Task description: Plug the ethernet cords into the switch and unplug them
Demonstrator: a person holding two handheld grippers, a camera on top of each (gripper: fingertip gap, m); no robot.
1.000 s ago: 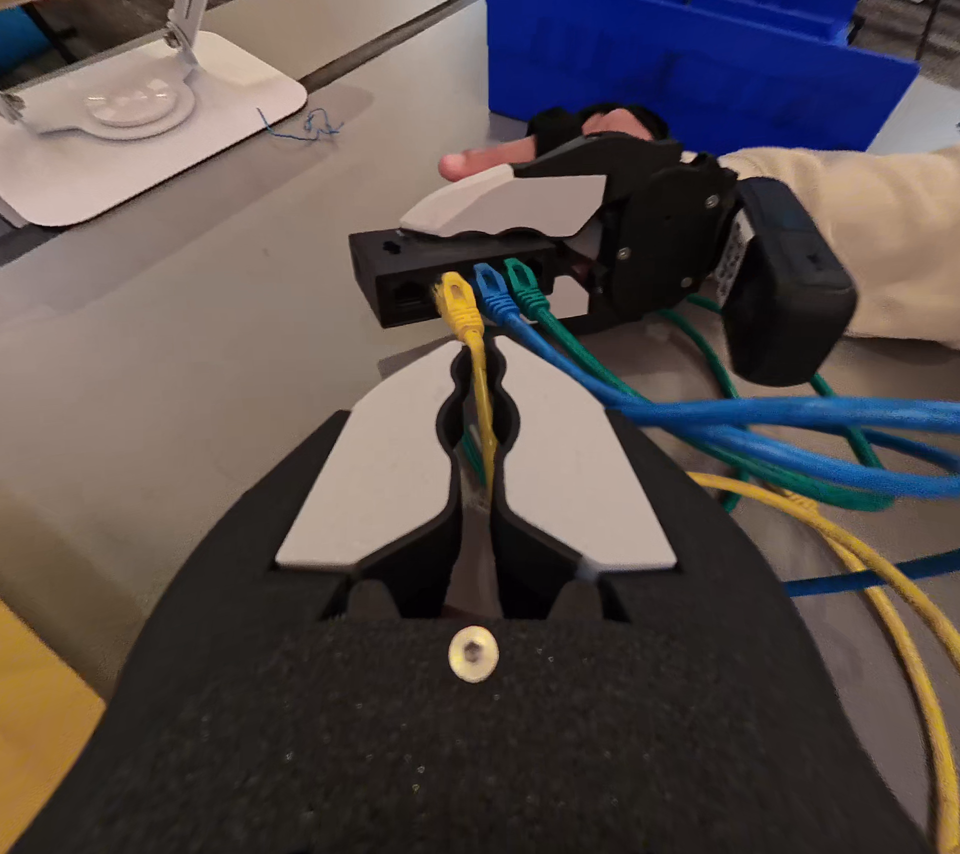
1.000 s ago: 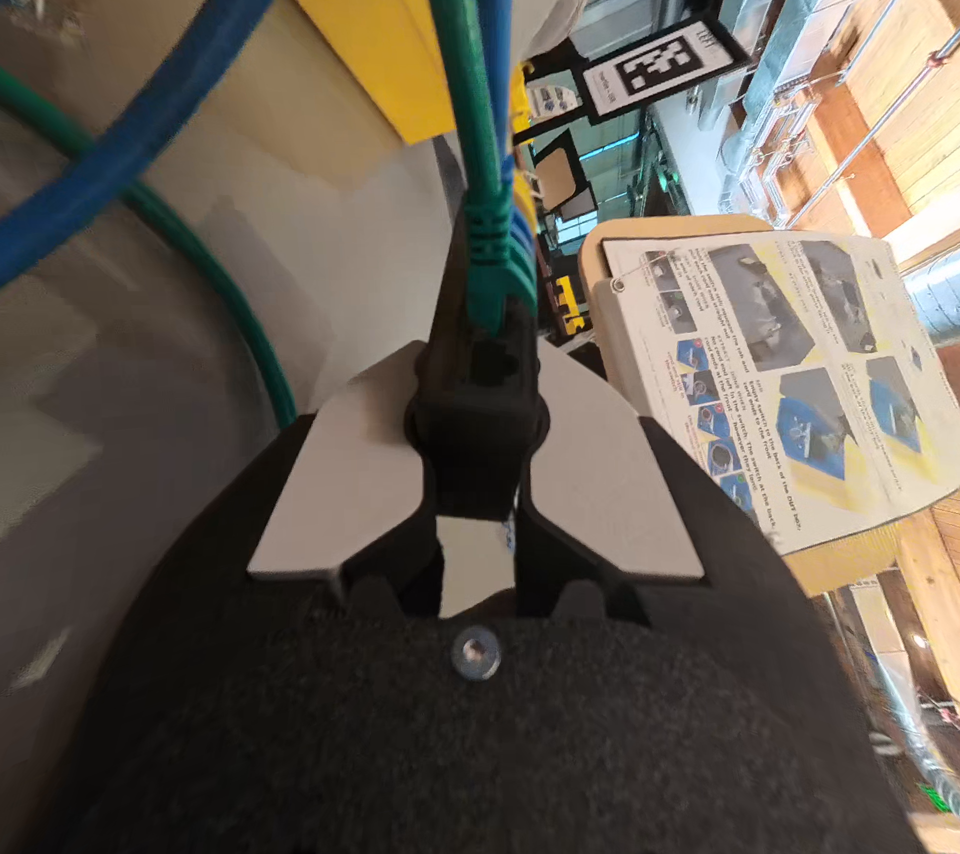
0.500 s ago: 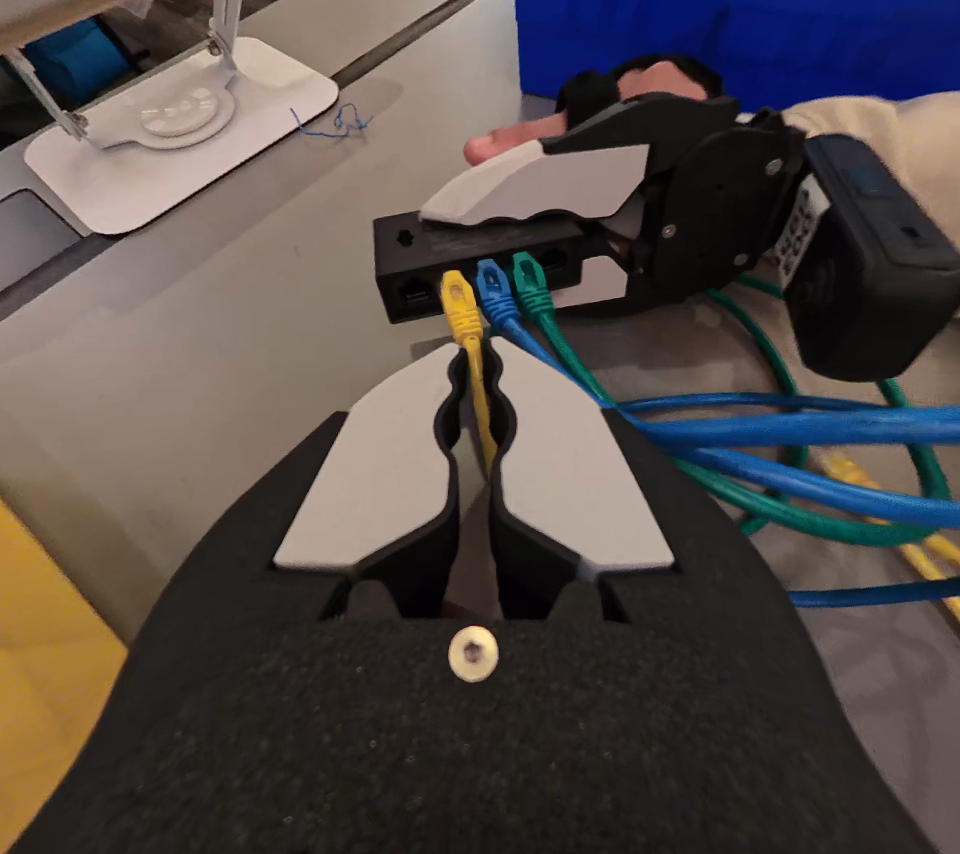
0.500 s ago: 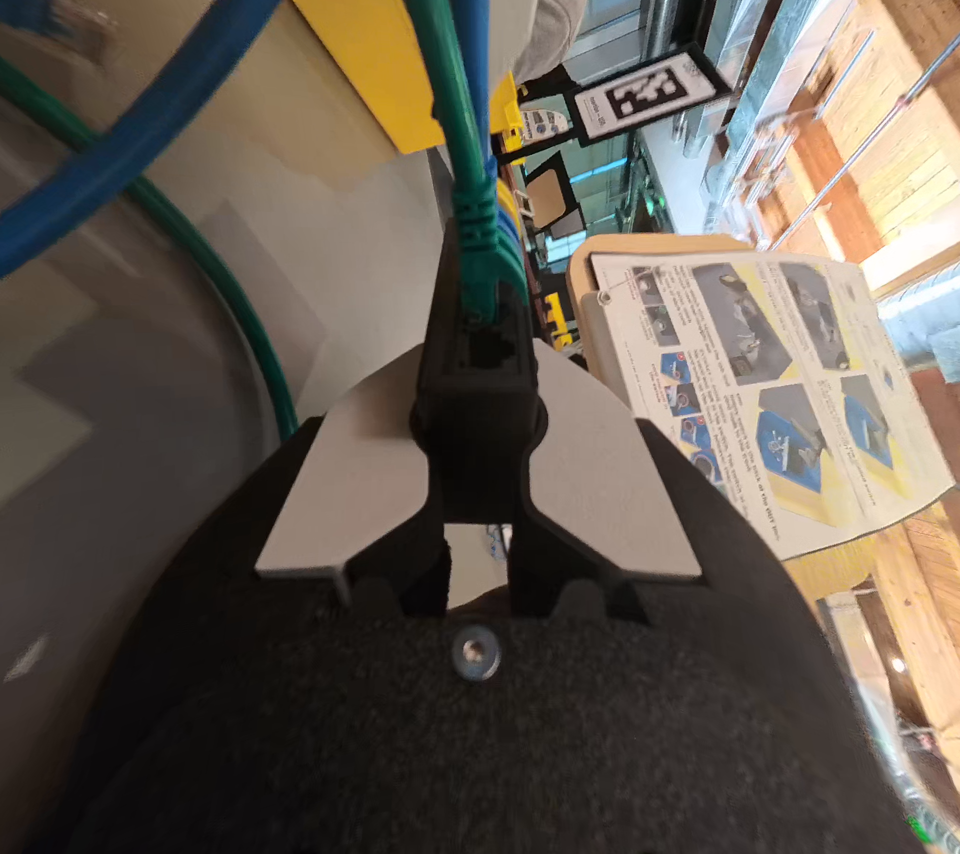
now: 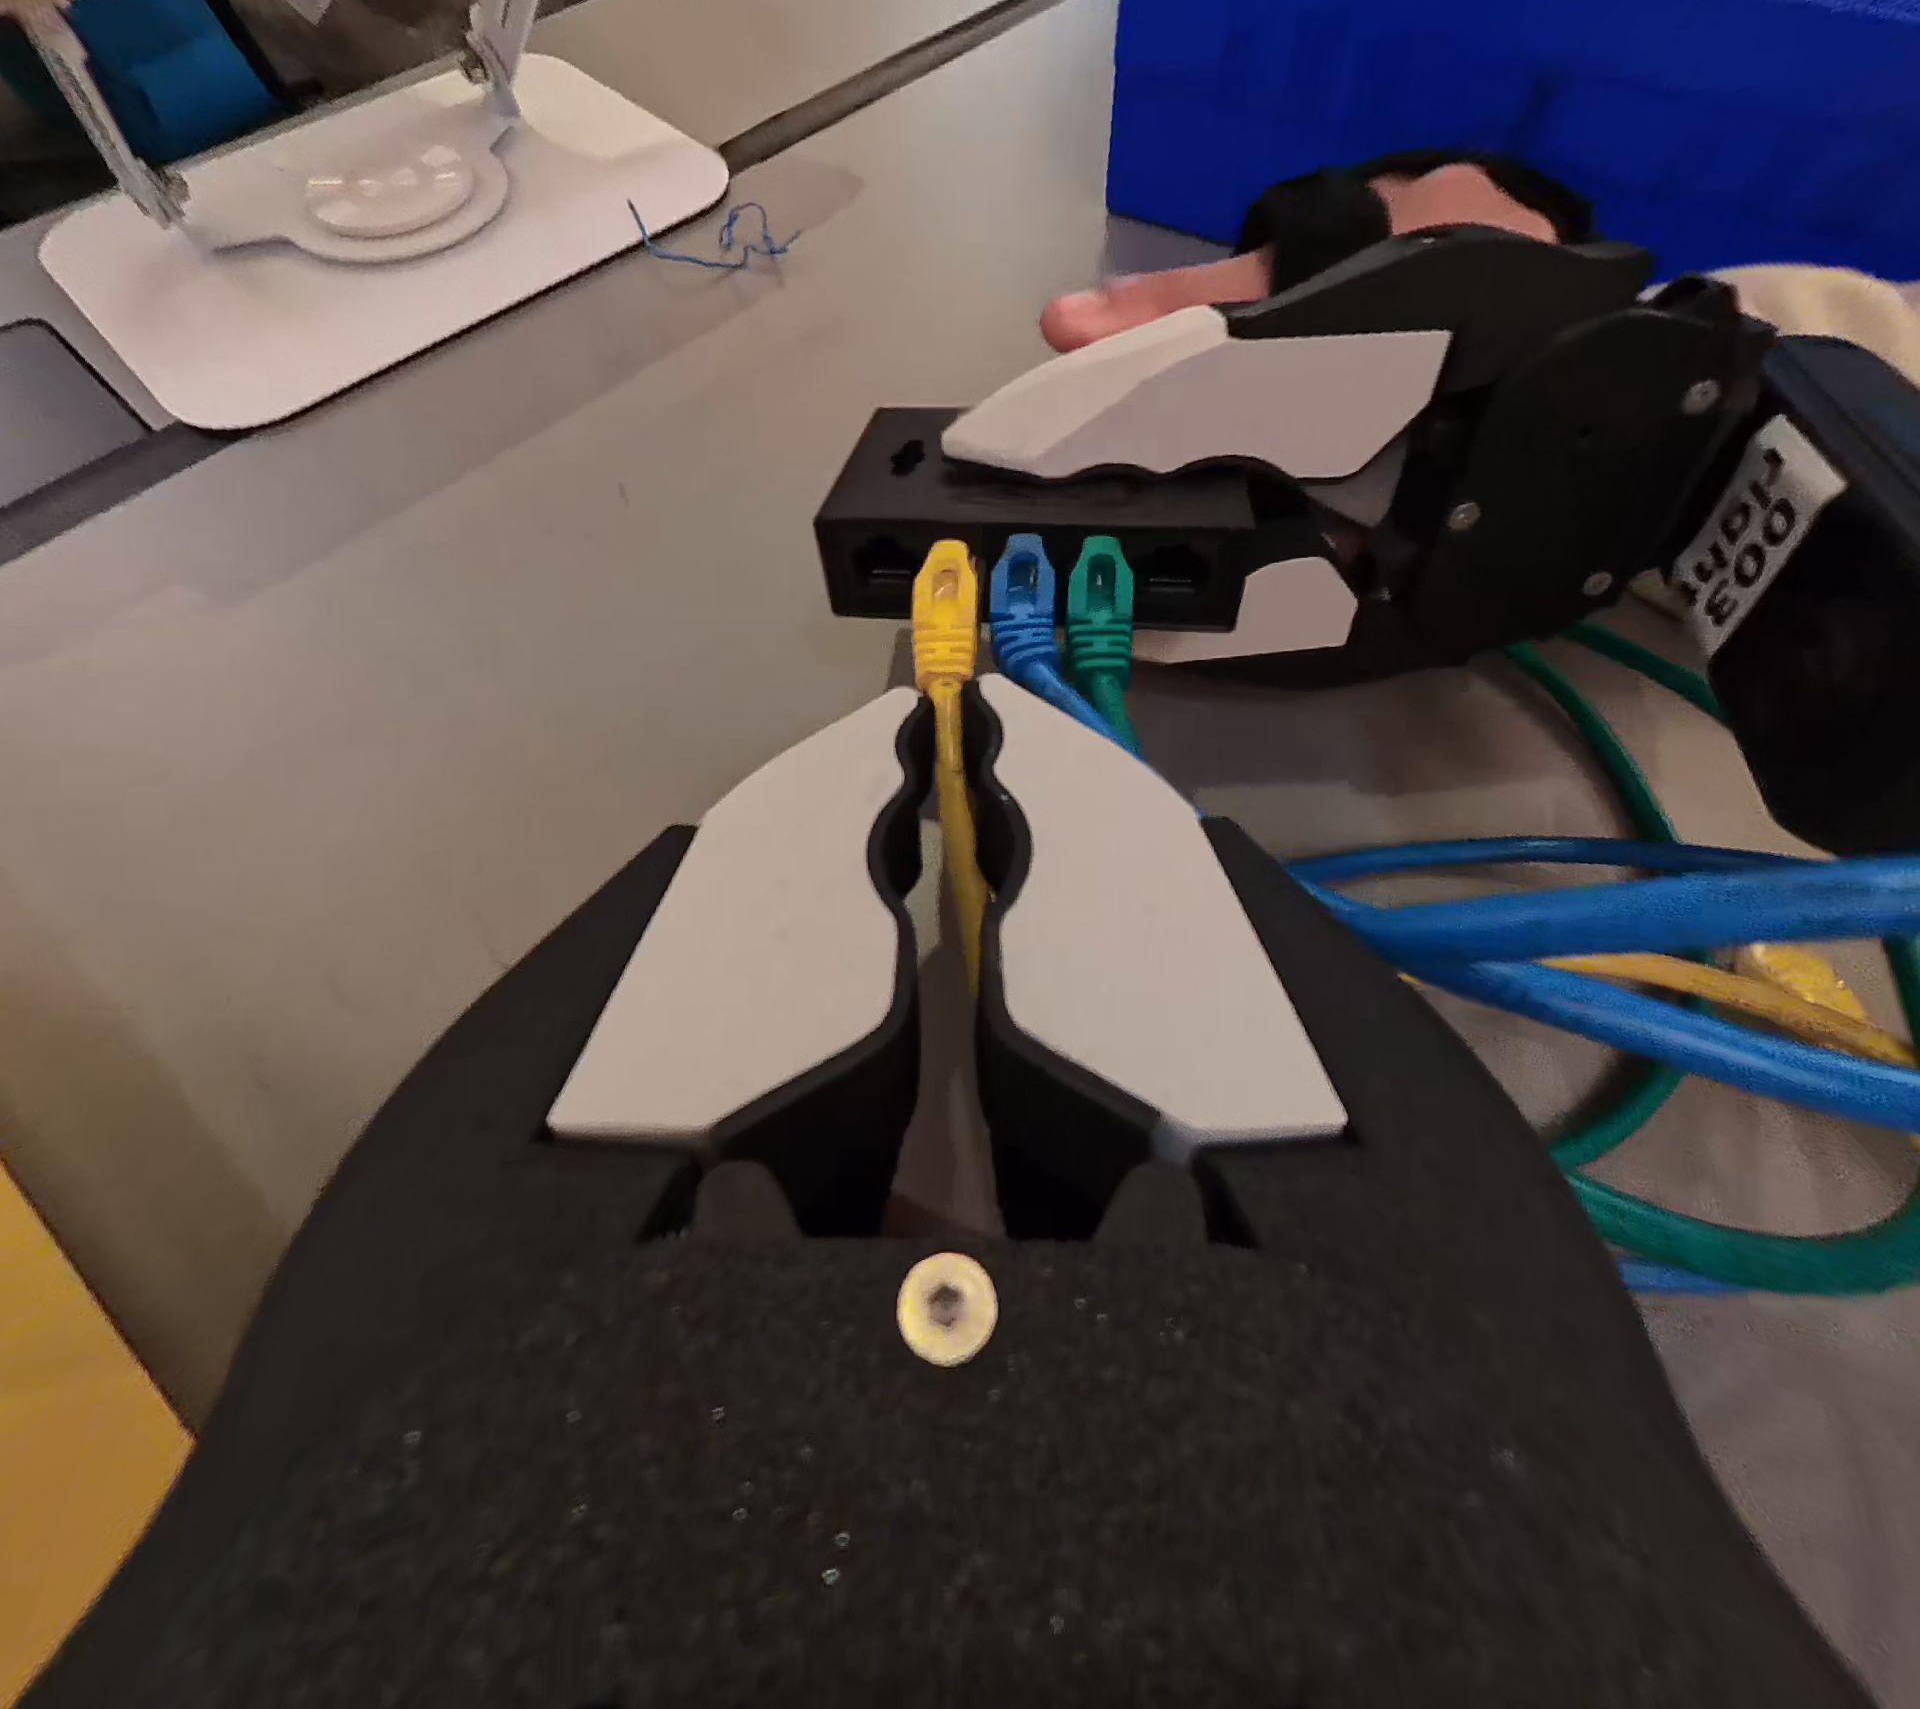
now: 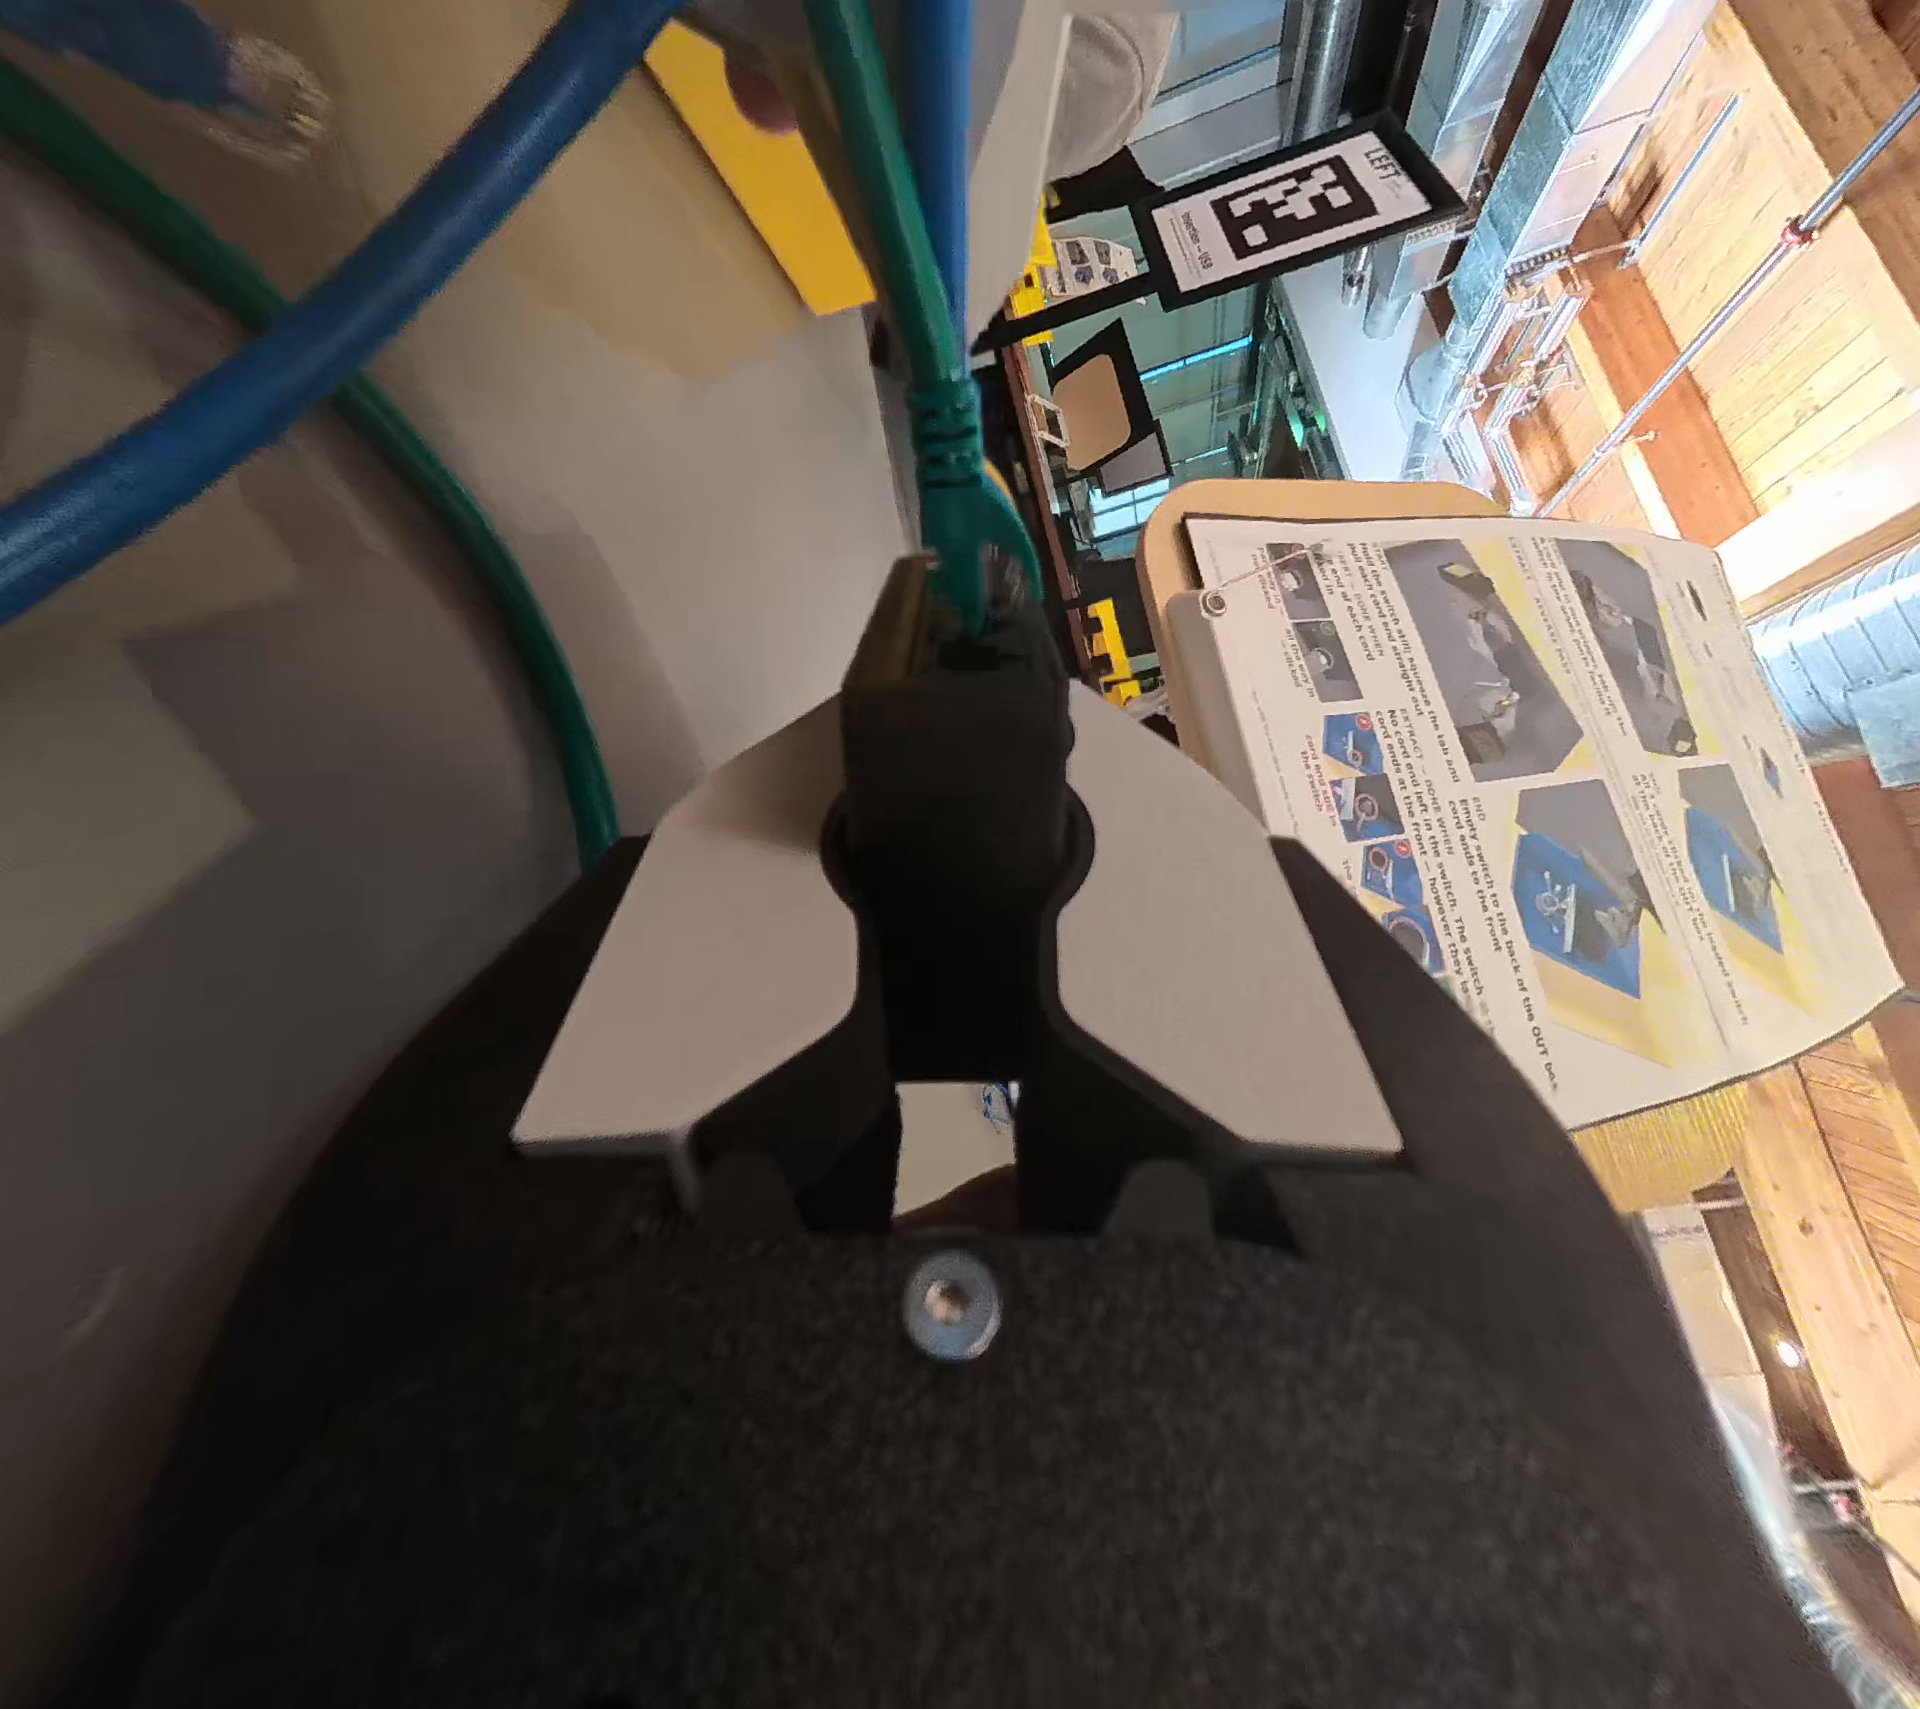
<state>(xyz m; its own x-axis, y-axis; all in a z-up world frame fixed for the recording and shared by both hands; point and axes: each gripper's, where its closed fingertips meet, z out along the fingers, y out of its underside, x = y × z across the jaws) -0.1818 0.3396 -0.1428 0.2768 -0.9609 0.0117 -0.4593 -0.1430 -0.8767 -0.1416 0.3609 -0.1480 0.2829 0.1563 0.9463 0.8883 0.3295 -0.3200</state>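
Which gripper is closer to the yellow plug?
Left. The left gripper is shut on the yellow cord just behind the yellow plug; the right gripper clamps the switch farther along.

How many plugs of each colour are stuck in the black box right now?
Yellow plug: 1
Blue plug: 1
Green plug: 1
Total: 3 plugs in the switch, side by side. The left tool is shut on the yellow cord; the right tool clamps the switch.
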